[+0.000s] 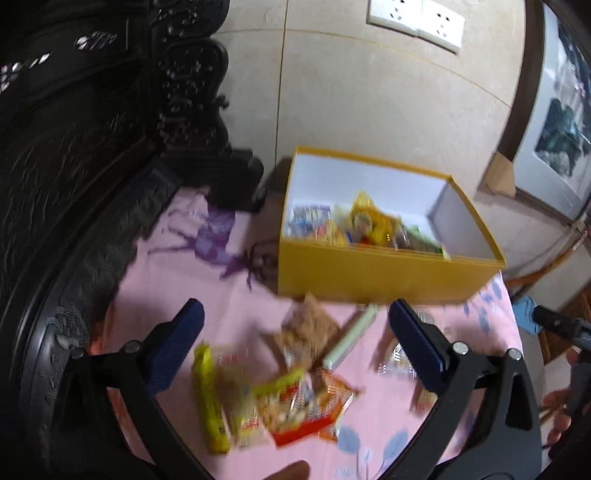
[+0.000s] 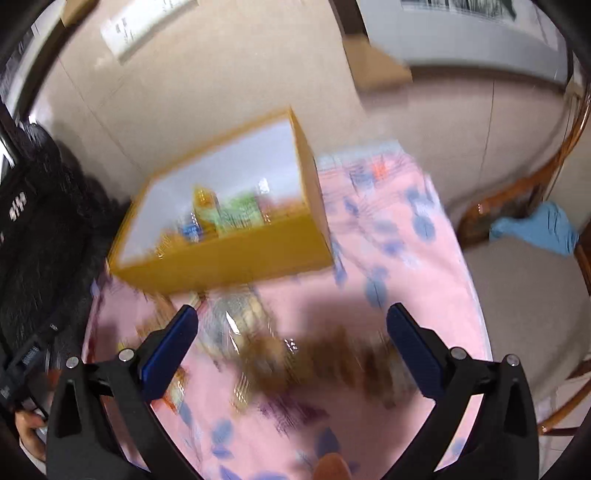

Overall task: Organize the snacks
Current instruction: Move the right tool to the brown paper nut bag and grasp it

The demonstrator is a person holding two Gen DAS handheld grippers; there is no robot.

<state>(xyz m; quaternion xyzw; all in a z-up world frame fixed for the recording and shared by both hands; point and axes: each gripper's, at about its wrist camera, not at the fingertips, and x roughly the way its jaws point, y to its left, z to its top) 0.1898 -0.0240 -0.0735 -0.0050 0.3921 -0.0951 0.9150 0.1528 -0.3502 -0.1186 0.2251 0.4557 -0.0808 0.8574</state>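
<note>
Snacks [image 1: 295,402] lie scattered on a pink cloth [image 1: 177,295] printed with blue and purple leaves, which covers a table set against a beige tiled wall [image 1: 369,110]. Dark carved furniture [image 1: 92,147] stands along the table's left side, two white sockets [image 1: 417,20] sit high on the wall, and a framed picture [image 1: 557,122] leans to the right. In the right wrist view a wooden chair [image 2: 517,199] with a blue rag [image 2: 535,229] on it stands beyond the table's edge.

Motion blur leaves no wrapper print legible in either view.

At the back of the cloth sits a yellow box [image 1: 369,273] with a white lining, open at the top. Inside it lie several packets [image 1: 362,225], yellow, blue and green among them, gathered toward its near wall. Just in front of the box are a brown packet [image 1: 310,332] and a pale green stick [image 1: 351,336]; nearer the camera lie a long yellow bar [image 1: 208,398] and red-and-orange bags.

The left gripper [image 1: 295,343] hovers over the loose pile, jaws spread wide, holding nothing. The right gripper [image 2: 291,339] hangs over blurred wrappers [image 2: 258,339], likewise wide apart and empty.
</note>
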